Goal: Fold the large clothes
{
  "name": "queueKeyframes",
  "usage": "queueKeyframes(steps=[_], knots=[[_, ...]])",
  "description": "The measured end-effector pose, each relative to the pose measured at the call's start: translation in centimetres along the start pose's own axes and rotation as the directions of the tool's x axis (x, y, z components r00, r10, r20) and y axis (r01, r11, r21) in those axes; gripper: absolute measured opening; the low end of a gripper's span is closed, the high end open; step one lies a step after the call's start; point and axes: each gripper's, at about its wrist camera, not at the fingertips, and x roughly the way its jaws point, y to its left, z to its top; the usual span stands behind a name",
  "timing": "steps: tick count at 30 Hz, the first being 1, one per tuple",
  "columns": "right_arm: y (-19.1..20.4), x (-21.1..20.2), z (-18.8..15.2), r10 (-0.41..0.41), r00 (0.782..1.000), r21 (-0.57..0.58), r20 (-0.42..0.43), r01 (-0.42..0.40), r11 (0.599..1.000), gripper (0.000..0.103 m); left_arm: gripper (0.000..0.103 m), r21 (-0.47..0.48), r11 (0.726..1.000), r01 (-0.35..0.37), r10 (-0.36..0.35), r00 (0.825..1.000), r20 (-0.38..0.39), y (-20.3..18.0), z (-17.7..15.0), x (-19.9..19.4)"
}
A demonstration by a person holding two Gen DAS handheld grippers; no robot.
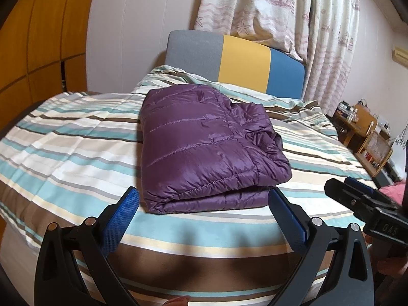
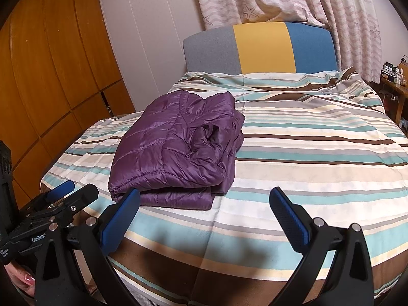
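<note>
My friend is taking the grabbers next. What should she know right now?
Left gripper: open, holding nothing, just short of the jacket's near edge.
Right gripper: open, holding nothing, over the striped bedcover, with the jacket off to its left.
The purple quilted puffer jacket lies on the bedcover, folded into a compact stack with the fold facing the grippers.
Done: the jacket looks folded.
Left: maybe tidy the bunched fabric on its right side.

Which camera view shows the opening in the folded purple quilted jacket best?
The right wrist view: the folded purple quilted jacket turns its dark opening toward the camera. The left wrist view shows mostly its smooth quilted top.
</note>
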Motion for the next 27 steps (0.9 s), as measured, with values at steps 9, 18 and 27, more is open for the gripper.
queueKeyframes(steps=[9,18,27], knots=[[-0.1,0.2,-0.1,-0.001,1.000,0.006,-0.005,0.001,1.000,0.101,0.100,0.002,1.000,0.013,-0.013,1.000,0.001,0.0,-0.1,0.0],[-0.1,0.5,-0.2,0.000,1.000,0.016,-0.013,0.000,1.000,0.101,0.100,0.014,0.999,-0.037,0.037,0.999,0.000,-0.2,-0.4,0.0],[-0.7,1.1,-0.2,-0.003,1.000,0.032,-0.029,0.004,0.999,0.101,0.100,0.011,1.000,-0.025,0.025,0.999,-0.045,0.0,-0.6,1.2]])
